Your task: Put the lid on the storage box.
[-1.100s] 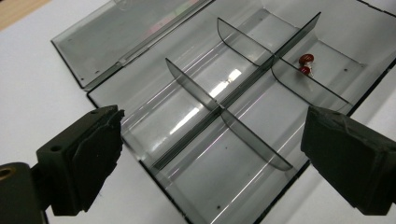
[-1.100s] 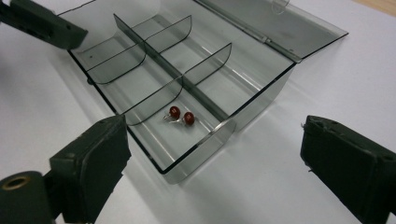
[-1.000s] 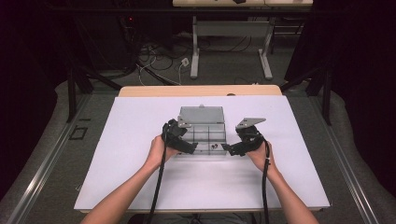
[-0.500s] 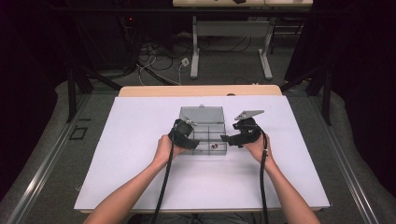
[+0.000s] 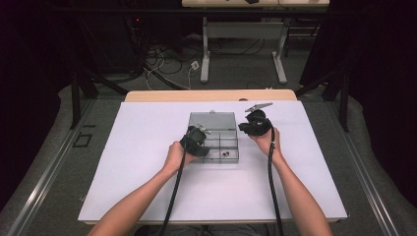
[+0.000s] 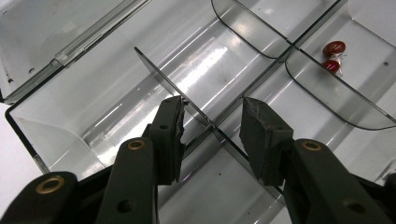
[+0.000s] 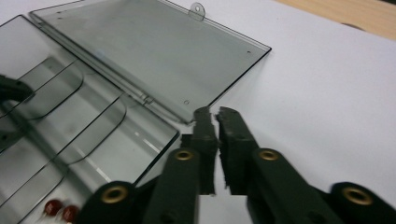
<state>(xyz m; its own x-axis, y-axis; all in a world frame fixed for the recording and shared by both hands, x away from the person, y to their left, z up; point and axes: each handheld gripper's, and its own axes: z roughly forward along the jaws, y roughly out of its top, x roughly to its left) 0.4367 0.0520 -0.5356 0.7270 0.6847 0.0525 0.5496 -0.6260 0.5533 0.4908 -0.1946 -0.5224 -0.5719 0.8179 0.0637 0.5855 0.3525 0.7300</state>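
A clear smoke-grey plastic compartment box (image 5: 214, 136) sits open mid-table (image 5: 147, 196), lid laid flat behind it. The left gripper (image 6: 212, 128) is inside the box, jaws moderately open astride a thin clear divider wall (image 6: 161, 70), gripping nothing. Two small red beads (image 6: 333, 55) lie in a neighbouring compartment. The right gripper (image 7: 215, 114) is beside the box's right edge, jaws nearly closed and empty.

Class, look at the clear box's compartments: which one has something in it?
The compartment holding two small red pieces, at the box's near edge towards the right tongs' side; the others look empty.
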